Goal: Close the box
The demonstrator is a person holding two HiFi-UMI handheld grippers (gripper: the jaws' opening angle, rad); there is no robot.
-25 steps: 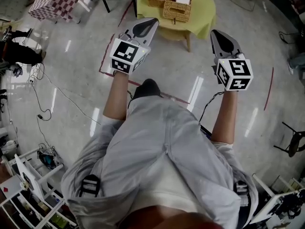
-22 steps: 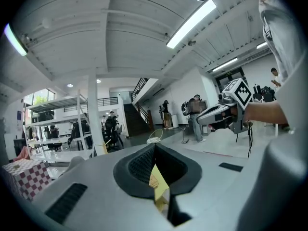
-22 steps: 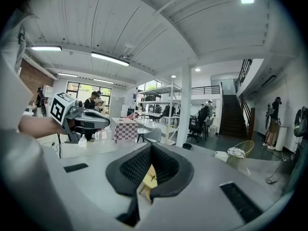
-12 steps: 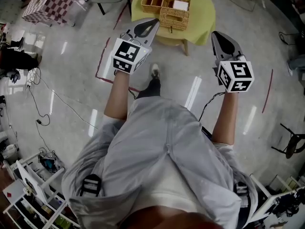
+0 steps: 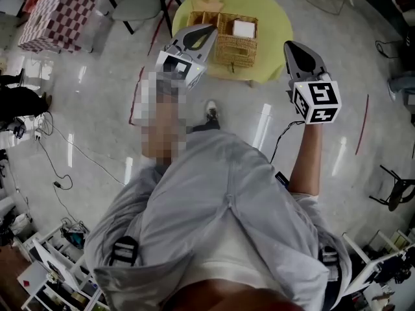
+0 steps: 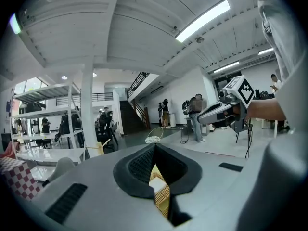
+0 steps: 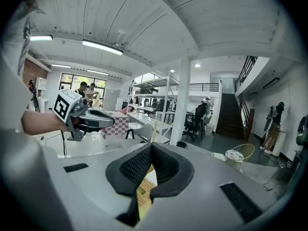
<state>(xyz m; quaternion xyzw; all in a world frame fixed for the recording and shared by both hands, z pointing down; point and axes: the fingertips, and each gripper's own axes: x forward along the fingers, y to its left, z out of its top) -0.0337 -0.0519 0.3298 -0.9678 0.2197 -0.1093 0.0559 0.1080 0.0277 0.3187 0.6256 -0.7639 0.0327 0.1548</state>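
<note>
- wicker: the wicker box (image 5: 228,39) sits on a yellow-green round table (image 5: 272,15), ahead of both tongs and between their lines, closer to the left pair.
- a white slab (image 5: 244,28) lies in the box's top on the far side. whether there is a lid, or how it stands, cannot be told from here.
- left tongs (image 5: 209,28): jaws closed, pads meeting at the tip, nothing clamped. same as a second ago.
- right tongs (image 5: 289,45): jaws closed and empty, also unchanged.
- change: table and box have drawn much nearer. a second ago they were well ahead of the tips and the table was cut off by the top edge. now its whole round top shows.
- in the head view the left tip now overlaps the box's near left corner. whether it touches cannot be told.
- the right tip lies over the table's near right rim, beside the box.
- in each gripper view the slot under the pads now shows wicker weave and a bit of white. earlier it was mostly plain yellow.
- a shoe (image 5: 211,111) now shows behind and between the tongs; a second ago it did not.
- the checkered block (image 5: 55,19) has slid out left of the left tongs.
</note>
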